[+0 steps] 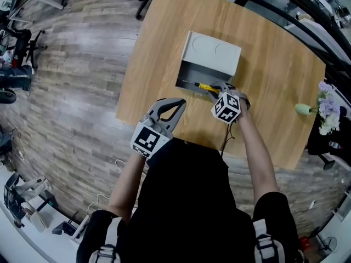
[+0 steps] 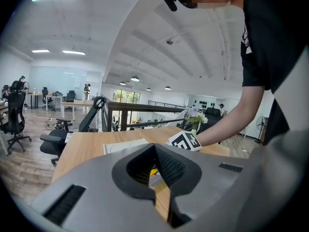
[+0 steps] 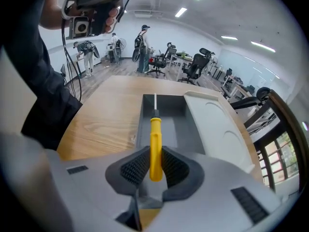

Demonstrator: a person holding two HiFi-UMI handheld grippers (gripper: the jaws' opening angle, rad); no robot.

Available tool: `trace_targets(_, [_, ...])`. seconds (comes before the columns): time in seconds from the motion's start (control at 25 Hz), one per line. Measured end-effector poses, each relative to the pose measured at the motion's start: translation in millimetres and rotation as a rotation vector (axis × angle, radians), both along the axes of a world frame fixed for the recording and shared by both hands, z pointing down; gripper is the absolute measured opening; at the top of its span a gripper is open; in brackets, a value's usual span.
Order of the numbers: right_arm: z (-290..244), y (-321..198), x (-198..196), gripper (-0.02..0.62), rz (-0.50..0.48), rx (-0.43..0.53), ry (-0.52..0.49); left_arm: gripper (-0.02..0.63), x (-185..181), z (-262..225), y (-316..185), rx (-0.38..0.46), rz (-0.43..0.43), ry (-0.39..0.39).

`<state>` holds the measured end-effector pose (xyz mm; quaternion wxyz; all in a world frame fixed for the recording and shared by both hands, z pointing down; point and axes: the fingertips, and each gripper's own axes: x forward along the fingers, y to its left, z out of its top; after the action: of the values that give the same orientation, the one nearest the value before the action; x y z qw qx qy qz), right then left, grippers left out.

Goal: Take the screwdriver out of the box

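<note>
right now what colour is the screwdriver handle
Yellow; the screwdriver handle shows best in the right gripper view.

I am finding no readable words or numbers, only square coded patterns showing on the left cube [image 1: 147,140], the right cube [image 1: 226,107]

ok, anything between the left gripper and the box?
Nothing. In the head view only bare wooden table shows between the left gripper, shut and empty, and the near edge of the box.
</note>
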<state>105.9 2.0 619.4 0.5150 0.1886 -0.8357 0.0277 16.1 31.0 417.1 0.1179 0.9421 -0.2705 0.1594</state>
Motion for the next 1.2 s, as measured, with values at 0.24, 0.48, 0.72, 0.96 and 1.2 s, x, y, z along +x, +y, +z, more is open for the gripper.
trace_targets(0.24, [-15, 14, 10, 0.084, 0.069, 0.042, -0.056, 0.021, 5, -2, 11, 0.009, -0.002, -0.01])
trace_targets(0.48, [-36, 19, 16, 0.086, 0.144, 0.097, -0.134, 0.021, 7, -8, 21, 0.021, -0.009, -0.021])
trace_targets(0.72, [-69, 30, 13, 0.086, 0.226, 0.143, -0.267, 0.021, 6, -17, 26, 0.043, -0.021, -0.037])
trace_targets(0.96, [-103, 45, 14, 0.086, 0.265, 0.181, -0.355, 0.021, 11, -22, 30, 0.063, -0.028, -0.036])
trace_targets(1.2, [-130, 53, 24, 0.086, 0.263, 0.242, -0.375, 0.021, 18, -22, 36, 0.068, -0.019, -0.041])
